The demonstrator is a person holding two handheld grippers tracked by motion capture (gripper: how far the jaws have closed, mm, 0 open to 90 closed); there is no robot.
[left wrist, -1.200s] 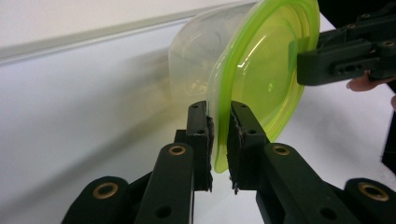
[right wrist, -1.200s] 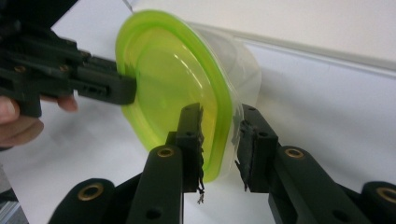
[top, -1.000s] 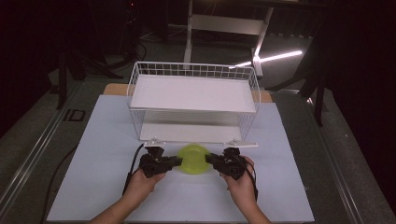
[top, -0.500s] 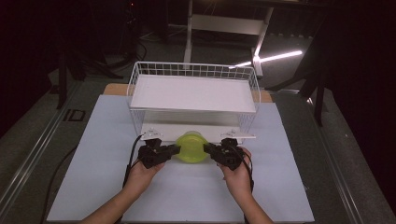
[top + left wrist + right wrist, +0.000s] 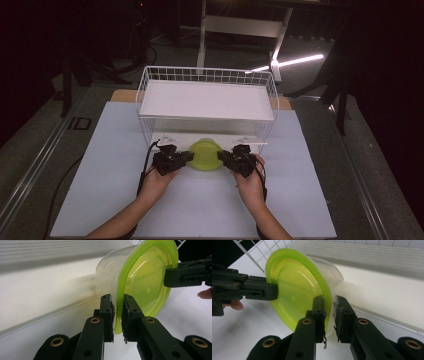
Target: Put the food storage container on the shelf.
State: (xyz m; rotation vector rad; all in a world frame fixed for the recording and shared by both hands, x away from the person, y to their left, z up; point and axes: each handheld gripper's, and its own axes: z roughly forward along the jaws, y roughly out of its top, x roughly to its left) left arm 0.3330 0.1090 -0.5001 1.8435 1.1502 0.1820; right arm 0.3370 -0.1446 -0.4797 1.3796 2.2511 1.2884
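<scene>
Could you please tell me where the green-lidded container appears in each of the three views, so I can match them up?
High view: the green-lidded container sits at centre, between the left gripper and right gripper, just in front of the wire rack.
Left gripper view: upper right of centre, rim clamped in the jaws.
Right gripper view: left of centre, rim clamped.
Shared landmark: the rack's white lower shelf.
</scene>
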